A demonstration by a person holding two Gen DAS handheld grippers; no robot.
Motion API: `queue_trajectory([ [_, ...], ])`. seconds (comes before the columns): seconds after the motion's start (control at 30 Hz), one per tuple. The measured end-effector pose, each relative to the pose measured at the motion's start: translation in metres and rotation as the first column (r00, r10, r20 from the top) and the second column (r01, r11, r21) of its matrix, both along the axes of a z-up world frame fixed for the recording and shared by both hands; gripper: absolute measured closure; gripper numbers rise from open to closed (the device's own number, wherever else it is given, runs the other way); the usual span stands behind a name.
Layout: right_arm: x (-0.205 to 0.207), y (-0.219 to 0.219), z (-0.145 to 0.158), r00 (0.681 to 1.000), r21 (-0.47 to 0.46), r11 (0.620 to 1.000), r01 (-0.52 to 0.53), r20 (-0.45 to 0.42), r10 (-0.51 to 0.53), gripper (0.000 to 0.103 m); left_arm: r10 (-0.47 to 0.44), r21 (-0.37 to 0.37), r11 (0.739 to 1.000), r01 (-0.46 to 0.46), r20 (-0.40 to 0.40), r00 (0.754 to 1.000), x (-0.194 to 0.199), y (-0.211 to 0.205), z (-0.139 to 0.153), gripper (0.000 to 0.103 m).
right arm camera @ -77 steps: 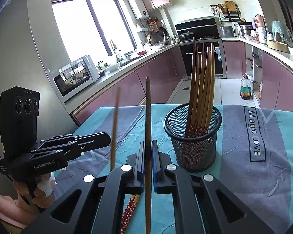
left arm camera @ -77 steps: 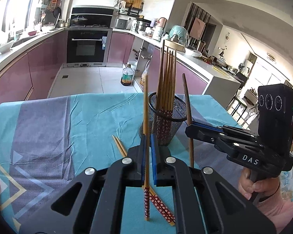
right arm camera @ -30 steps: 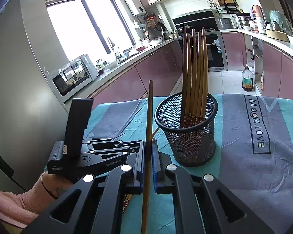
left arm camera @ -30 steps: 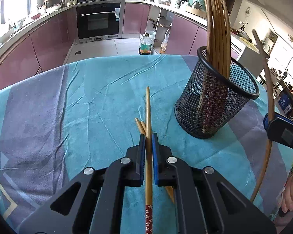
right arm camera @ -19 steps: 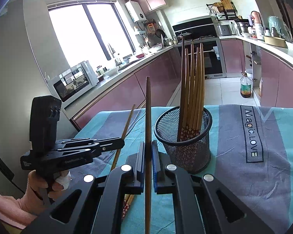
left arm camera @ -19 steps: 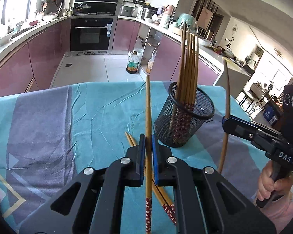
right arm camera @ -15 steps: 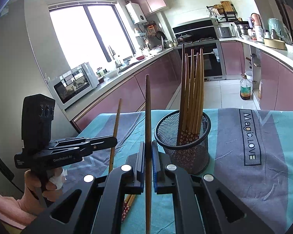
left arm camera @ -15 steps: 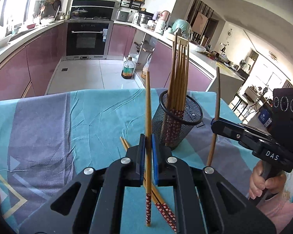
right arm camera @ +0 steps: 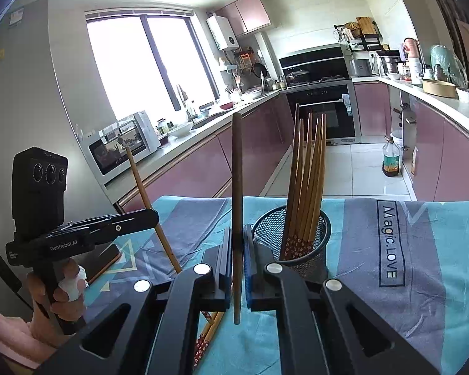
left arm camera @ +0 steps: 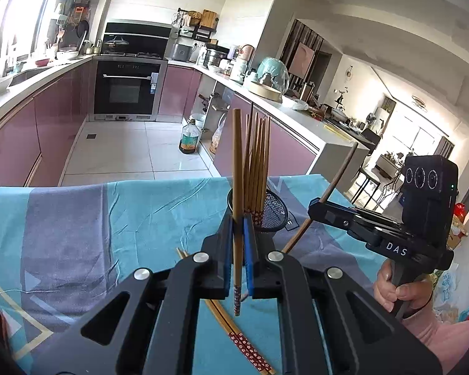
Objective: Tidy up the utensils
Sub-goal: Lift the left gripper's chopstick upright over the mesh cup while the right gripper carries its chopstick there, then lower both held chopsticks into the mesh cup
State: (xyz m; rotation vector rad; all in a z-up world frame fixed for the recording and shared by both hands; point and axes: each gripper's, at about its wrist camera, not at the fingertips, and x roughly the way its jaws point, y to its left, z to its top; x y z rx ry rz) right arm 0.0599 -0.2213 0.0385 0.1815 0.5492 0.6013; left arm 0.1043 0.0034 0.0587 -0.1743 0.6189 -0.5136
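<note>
Clamping one light bamboo chopstick (left arm camera: 237,187) upright: left gripper (left arm camera: 238,240), jaws pressed narrow against the shaft, patterned end hanging below the pads, clear of the tablecloth (left arm camera: 78,218).

Clamping one darker chopstick (right arm camera: 237,206) near-vertical: right gripper (right arm camera: 237,250), jaws likewise narrow on the shaft, lower tip free above the cloth.

Standing on the tablecloth just beyond both grippers: black mesh holder (right arm camera: 292,234) — loaded with a bundle of chopsticks (right arm camera: 309,168), patterned ends down, tips fanned upward.

Lying flat on the cloth beneath the left gripper: pair of loose chopsticks (left arm camera: 247,347), patterned ends toward the camera, touching side by side.

Visible in the opposite views — each gripper seen from the other, gripped at the handle by a hand (left arm camera: 397,290), pink sleeve at the wrist.

Spanning the background: kitchen counters and built-in oven (left arm camera: 126,87).
</note>
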Motion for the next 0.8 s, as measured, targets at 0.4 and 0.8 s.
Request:
queue_trajectory([
  [0.4,0.002,-0.005,0.039,0.994,-0.014,1.000,0.006,0.107,-0.005,0.098,-0.016,0.002,1.000,0.016,0.088,0.996,0.005,-0.018,0.040,0.096],
  [0.8,0.009,-0.018,0.075,0.981,-0.009,0.999,0.034,0.193,-0.032,0.098,-0.032,0.009,0.999,0.031,0.172,0.985,0.016,-0.037,0.082,0.096],
])
